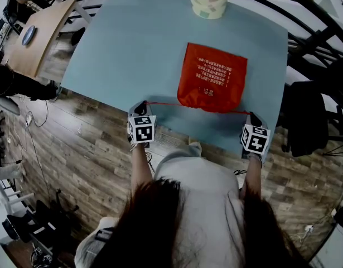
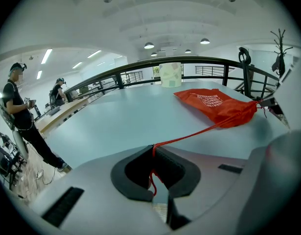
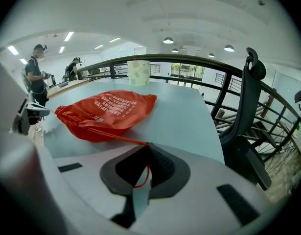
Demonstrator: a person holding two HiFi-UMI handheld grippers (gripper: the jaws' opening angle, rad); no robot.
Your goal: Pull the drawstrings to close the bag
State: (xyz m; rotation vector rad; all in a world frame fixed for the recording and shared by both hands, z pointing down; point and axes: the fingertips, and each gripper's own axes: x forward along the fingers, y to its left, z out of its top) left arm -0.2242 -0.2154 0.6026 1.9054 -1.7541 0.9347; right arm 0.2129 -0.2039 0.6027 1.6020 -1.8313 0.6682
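Here, red bag cinched, drawstrings pinched taut

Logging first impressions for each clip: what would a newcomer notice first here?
A red bag lies on the blue table near its front edge, with its bunched mouth toward the person. The left gripper and right gripper are each shut on the red drawstring, which stretches taut to either side of the mouth. A patterned cup stands at the far edge.
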